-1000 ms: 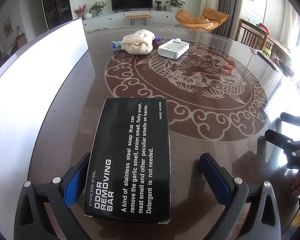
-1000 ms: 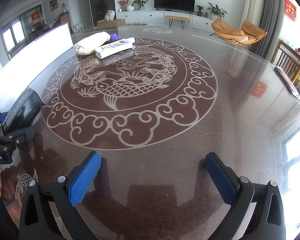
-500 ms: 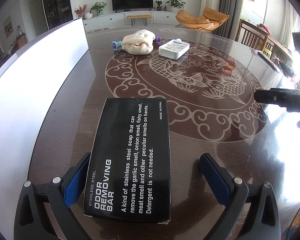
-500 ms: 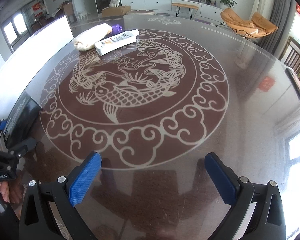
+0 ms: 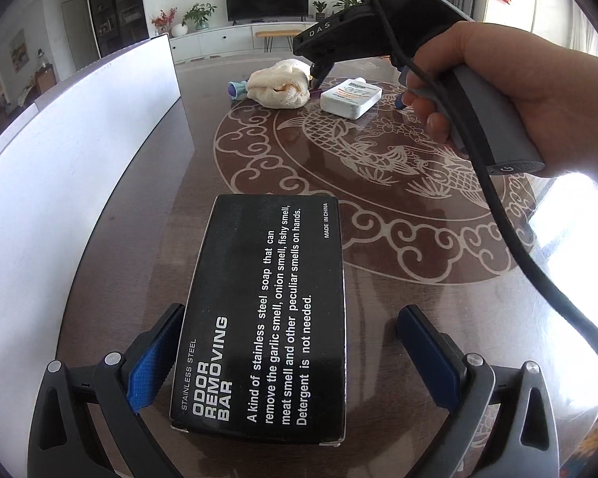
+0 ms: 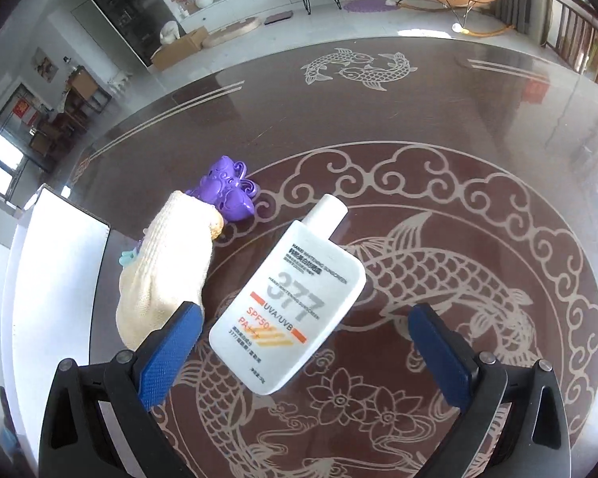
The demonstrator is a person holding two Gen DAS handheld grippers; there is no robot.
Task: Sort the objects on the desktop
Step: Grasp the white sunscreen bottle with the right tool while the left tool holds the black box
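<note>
Left wrist view: the left claw [image 5: 283, 362] is spread wide, grasping nothing. The black box [image 5: 265, 318] lies flat on the counter [image 5: 139, 239] between its pads; the left pad looks right against the box's side, while the right pad stands clear. Beyond the box, a hand [image 5: 510, 107] carries the right claw's handle above the sunscreen bottle [image 5: 351, 97], and the cream glove [image 5: 279, 88] lies just left of that bottle.

Right wrist view: the right claw [image 6: 299, 354] is released, its pads straddling the bottle's [image 6: 289, 304] lower end from above, apparently not touching. The glove [image 6: 167, 275] sits just left of the bottle, by the left pad, with purple clips [image 6: 227, 191] beyond it.

Risk, as I judge it: the bottle lies skewed across the opening, so closing could twist or squirt it out. The left pad might also snag the glove.
</note>
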